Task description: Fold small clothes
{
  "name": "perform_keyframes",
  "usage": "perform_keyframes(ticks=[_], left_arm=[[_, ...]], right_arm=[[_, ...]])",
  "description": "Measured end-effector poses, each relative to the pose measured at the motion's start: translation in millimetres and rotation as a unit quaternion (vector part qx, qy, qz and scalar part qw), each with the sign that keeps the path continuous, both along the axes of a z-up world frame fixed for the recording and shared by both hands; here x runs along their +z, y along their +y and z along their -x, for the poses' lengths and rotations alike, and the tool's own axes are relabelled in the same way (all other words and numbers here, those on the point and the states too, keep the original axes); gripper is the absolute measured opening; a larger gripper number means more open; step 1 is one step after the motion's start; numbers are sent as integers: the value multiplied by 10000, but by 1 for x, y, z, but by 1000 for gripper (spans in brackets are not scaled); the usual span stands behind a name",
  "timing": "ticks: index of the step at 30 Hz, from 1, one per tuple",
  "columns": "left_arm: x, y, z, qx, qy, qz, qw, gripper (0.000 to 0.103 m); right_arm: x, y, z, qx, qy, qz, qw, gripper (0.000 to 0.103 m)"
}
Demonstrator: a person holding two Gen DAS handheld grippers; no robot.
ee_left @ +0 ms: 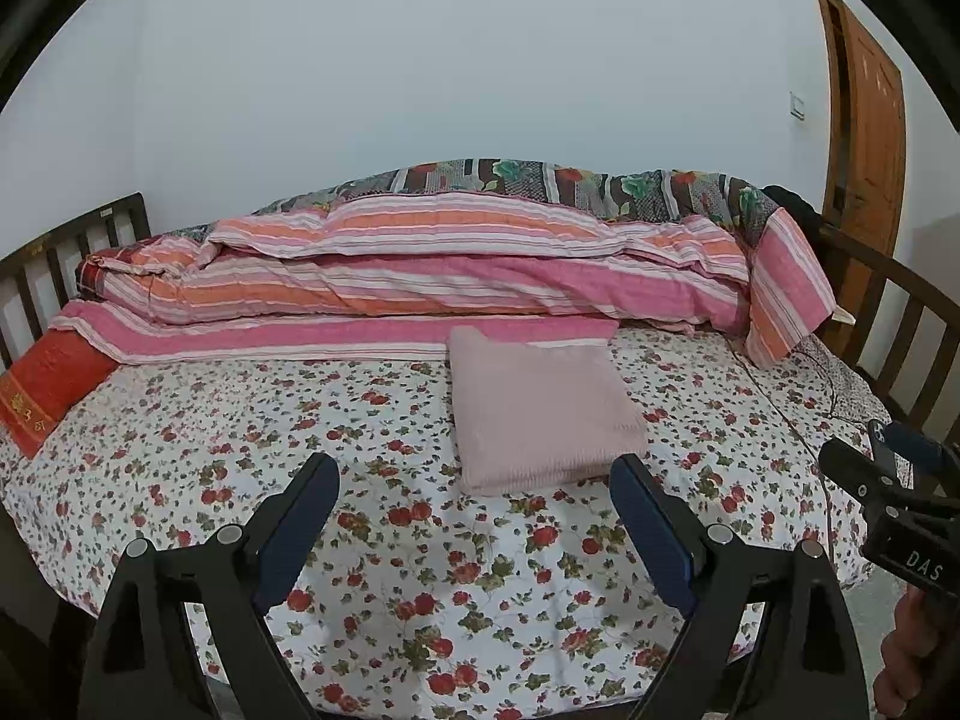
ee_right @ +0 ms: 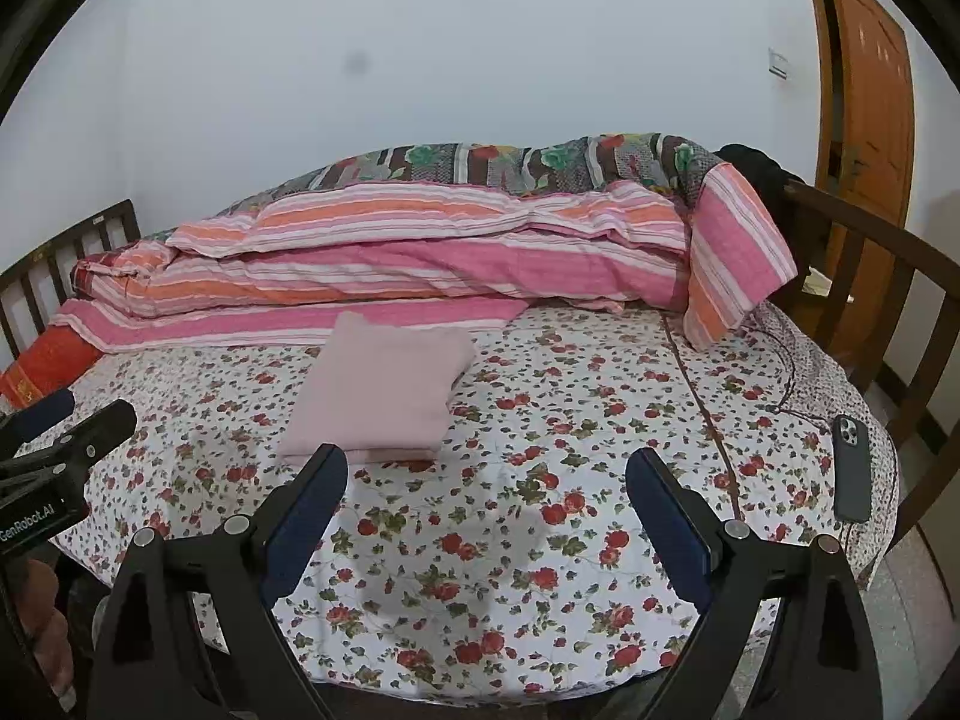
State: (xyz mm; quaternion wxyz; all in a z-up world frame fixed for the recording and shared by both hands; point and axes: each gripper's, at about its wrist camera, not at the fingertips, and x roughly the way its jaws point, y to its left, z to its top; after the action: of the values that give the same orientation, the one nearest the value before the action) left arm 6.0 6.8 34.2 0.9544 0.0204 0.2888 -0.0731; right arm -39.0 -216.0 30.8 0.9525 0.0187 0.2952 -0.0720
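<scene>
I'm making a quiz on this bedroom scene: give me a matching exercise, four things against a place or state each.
Things:
1. pink garment
2. phone
3. striped quilt
4. red pillow

Places or states:
A. bunched along the wall side
B. folded flat, mid-bed
C. near the bed's right edge
D. at the left headboard

Pairs: 1-B, 2-C, 3-A, 4-D

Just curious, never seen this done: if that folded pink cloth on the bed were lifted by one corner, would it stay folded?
Probably not. The folded pink cloth looks soft and layered, so it would likely flop open. It seems light, and pushing it across the floral sheet might bunch it rather than slide it.
</scene>
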Motion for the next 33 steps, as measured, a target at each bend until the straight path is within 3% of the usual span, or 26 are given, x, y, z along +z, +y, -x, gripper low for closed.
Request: perform_keyframes(ticks=[33], left_arm=[[-2,2,1,39,34,-12,10000,92]], right_arm=[[0,1,0,-3,13,-60,10000,93]])
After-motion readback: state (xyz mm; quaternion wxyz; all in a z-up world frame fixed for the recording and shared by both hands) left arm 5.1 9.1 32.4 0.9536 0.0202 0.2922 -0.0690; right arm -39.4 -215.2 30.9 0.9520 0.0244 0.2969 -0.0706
